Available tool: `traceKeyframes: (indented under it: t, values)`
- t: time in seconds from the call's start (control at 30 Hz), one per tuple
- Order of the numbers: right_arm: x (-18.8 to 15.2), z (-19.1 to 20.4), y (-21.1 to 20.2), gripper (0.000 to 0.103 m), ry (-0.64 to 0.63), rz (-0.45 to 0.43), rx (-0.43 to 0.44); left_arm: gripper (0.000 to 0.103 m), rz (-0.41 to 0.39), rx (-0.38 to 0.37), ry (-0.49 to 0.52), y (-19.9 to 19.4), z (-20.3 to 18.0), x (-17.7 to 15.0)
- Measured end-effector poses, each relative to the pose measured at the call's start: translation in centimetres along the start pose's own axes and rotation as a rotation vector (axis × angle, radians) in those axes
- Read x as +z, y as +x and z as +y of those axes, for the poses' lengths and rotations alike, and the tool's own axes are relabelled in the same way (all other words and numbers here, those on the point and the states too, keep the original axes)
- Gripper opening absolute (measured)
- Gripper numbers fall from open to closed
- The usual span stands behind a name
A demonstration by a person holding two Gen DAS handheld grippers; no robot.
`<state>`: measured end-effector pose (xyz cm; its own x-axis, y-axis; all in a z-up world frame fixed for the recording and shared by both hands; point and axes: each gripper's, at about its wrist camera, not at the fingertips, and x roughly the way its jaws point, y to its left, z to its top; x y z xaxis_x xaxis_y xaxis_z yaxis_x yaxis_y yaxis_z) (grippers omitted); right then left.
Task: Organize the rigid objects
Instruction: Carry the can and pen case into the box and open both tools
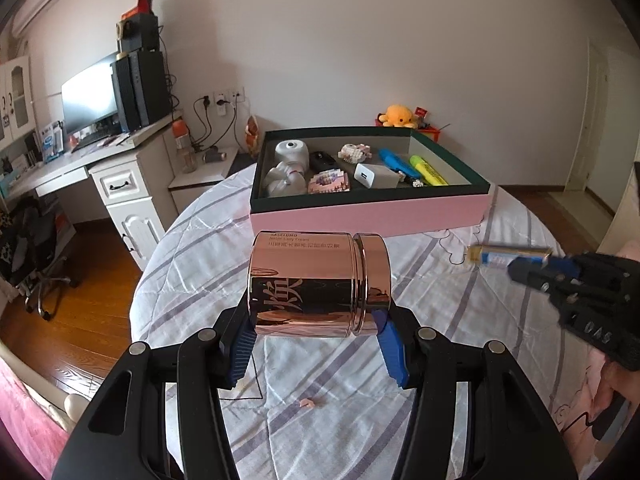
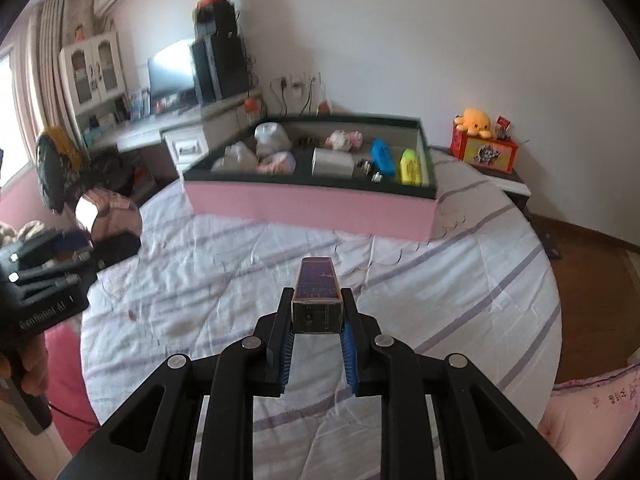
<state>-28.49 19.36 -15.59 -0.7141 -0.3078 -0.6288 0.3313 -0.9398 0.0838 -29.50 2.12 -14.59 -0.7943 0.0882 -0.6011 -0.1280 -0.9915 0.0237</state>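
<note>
The left gripper is holding a shiny rose-gold jar on its side, its blue-padded fingers pressing against the jar's two ends, the lid end lying to the right. The jar is hanging above a bed covered with a white sheet striped in pale purple. From the right wrist view the same jar is showing blurred at the far left, in the left gripper.

The right gripper is clamping a small rectangular box between narrowly set fingers; the box has a dark purple top and is pointing forward, away from the camera. In the left wrist view this box is appearing blurred, blue and gold, sticking out of the right gripper above the sheet.

Further along the bed, a pink open box with a dark green rim is sitting on the sheet, well apart from both grippers. Inside it are lying a white round gadget, a white charger, a blue item, a yellow highlighter and some pale figures. Behind the bed, an orange plush toy is sitting on a red box.
</note>
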Motion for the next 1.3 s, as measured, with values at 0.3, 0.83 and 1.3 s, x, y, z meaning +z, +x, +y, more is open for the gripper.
traceKeyframes:
  t: [0.3,0.83,1.3]
  values:
    - [3.7,-0.2,-1.2,0.021,-0.03,-0.065,-0.001,0.054,-0.06,-0.033,0.043,0.2,-0.8,4.4]
    - [13.6,-4.3,10.2,0.021,-0.081,0.043,-0.04,0.054,0.087,-0.113,0.137,15.1,-3.1,15.2]
    - [13.3,-6.4,15.2,0.022,-0.057,0.169,-0.09,0.066,0.199,-0.092,0.123,20.6,-3.8,14.0]
